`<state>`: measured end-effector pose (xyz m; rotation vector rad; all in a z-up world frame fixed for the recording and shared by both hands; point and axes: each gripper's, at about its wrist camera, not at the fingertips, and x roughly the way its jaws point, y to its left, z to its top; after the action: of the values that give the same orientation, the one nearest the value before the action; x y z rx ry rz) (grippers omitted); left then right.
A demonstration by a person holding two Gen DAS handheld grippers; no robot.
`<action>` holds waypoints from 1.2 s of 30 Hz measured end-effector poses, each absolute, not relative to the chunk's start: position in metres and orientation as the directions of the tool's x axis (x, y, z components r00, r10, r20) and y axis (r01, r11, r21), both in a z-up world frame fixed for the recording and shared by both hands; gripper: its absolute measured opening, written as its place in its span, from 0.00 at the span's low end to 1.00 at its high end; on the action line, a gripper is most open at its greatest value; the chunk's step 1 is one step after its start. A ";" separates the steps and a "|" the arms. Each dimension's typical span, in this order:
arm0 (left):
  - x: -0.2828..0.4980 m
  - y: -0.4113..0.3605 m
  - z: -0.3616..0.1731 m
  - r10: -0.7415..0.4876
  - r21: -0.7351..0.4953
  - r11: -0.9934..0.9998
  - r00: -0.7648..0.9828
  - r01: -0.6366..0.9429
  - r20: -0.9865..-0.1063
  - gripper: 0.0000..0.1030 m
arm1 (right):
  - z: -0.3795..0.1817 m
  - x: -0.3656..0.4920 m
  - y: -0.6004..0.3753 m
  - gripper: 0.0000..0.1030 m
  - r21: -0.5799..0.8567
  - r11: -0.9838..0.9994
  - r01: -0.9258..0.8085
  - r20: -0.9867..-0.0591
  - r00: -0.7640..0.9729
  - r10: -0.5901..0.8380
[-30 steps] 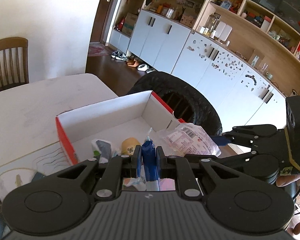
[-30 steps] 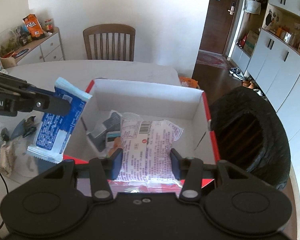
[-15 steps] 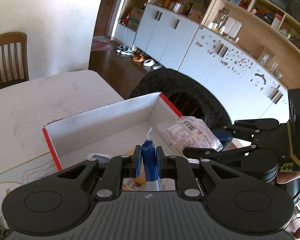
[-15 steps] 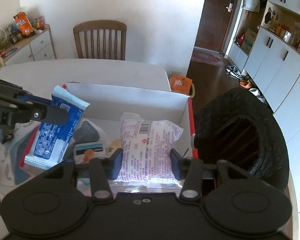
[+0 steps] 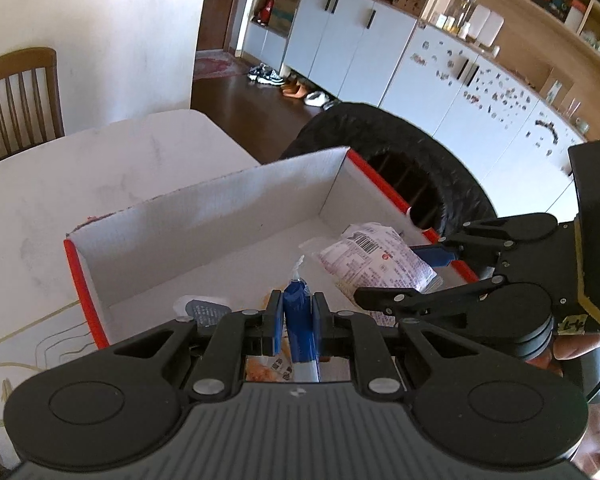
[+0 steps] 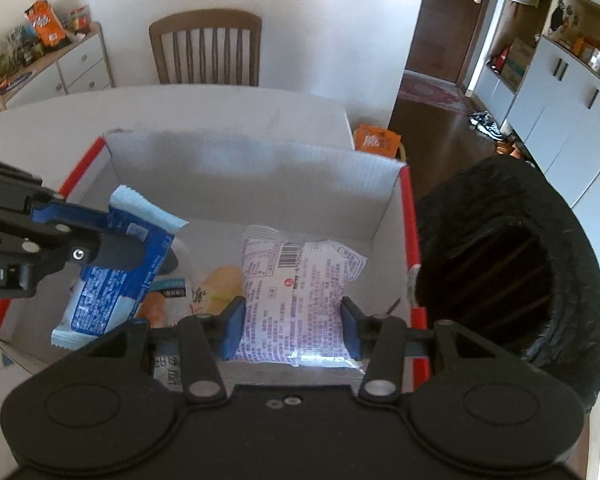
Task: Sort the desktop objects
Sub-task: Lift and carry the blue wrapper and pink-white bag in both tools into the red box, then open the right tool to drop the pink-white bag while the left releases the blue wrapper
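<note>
right wrist view: right tool (image 6: 291,316) pinches a soft, light, crinkly snack packet (image 6: 296,292) by its sides, likely slippery.

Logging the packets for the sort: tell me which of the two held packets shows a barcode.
The white-and-purple packet clamped in the right gripper: its barcode sits near the top edge. The blue packet in the left gripper shows none from here.
</note>
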<state>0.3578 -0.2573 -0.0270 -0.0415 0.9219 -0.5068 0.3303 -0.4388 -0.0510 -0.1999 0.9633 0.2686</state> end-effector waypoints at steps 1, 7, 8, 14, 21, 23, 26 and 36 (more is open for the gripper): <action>0.359 -0.258 -0.030 -0.434 -0.247 0.883 0.492 0.400 -0.755 0.13 | -0.054 0.332 -0.438 0.46 -0.057 0.947 -0.317 -0.833 0.538 0.130; 0.367 -0.262 -0.044 -0.395 -0.221 0.899 0.483 0.378 -0.782 0.13 | -0.070 0.338 -0.432 0.46 -0.093 0.941 -0.325 -0.852 0.515 0.094; 0.368 -0.263 -0.047 -0.389 -0.221 0.902 0.478 0.370 -0.788 0.13 | -0.073 0.339 -0.430 0.46 -0.108 0.940 -0.325 -0.856 0.511 0.078; 0.373 -0.263 -0.060 -0.364 -0.210 0.913 0.463 0.351 -0.808 0.13 | -0.087 0.341 -0.424 0.46 -0.125 0.939 -0.322 -0.877 0.478 0.047; 0.379 -0.263 -0.076 -0.352 -0.220 0.918 0.422 0.330 -0.836 0.13 | -0.094 0.344 -0.427 0.48 -0.091 0.945 -0.314 -0.888 0.455 0.066; 0.380 -0.262 -0.079 -0.352 -0.225 0.918 0.409 0.325 -0.842 0.13 | -0.093 0.343 -0.429 0.49 -0.077 0.945 -0.318 -0.891 0.448 0.078; 0.381 -0.261 -0.081 -0.360 -0.239 0.915 0.393 0.325 -0.846 0.13 | -0.092 0.341 -0.430 0.52 -0.077 0.939 -0.334 -0.889 0.450 0.087; 0.380 -0.262 -0.087 -0.342 -0.213 0.915 0.380 0.343 -0.859 0.13 | -0.084 0.333 -0.429 0.70 -0.080 0.930 -0.360 -0.876 0.470 0.106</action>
<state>0.3804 -0.2620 -0.0866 0.0008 1.0972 -0.4375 0.3330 -0.4289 -0.0839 -0.2694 1.0458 0.2898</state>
